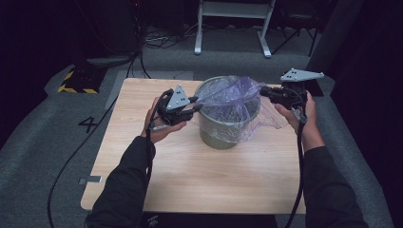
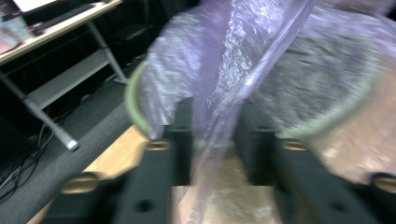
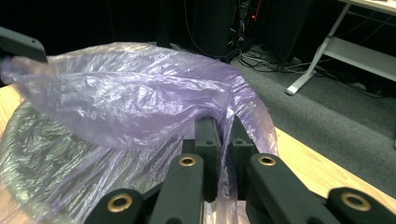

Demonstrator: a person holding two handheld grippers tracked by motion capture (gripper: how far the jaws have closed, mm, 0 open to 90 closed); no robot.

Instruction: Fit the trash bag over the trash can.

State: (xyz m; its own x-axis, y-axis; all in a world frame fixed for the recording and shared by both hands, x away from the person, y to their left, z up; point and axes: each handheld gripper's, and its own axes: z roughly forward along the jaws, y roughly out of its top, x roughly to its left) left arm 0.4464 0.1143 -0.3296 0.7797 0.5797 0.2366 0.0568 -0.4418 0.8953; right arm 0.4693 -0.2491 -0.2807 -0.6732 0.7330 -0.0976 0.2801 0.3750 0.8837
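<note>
Forearms in dark sleeves enter from the near edge of the desk, each hand carrying one claw toward the bin at mid-desk.

Left side: the left claw sits just beside the left rim of the bin. In the left gripper view a twisted strand of the purple plastic bag runs up between its jaws, which stand apart with a gap either side of the film. No pad pressure is visible, and that view is blurred.

Centre: the bin stands upright on the desk. The bag lines it, with loose film bunched over the mouth and draped down the outside. No contents are visible through the film.

Right side: the right claw is clamped together on a fold of the bag at the right rim.

Hazards:
- Thin film may tear if the two claws pull apart too hard.
- The strand may slip free of the left claw, because its jaws are not yet pressing.
- The light bin may tip or slide if the pull runs sideways rather than along the rim.
</note>
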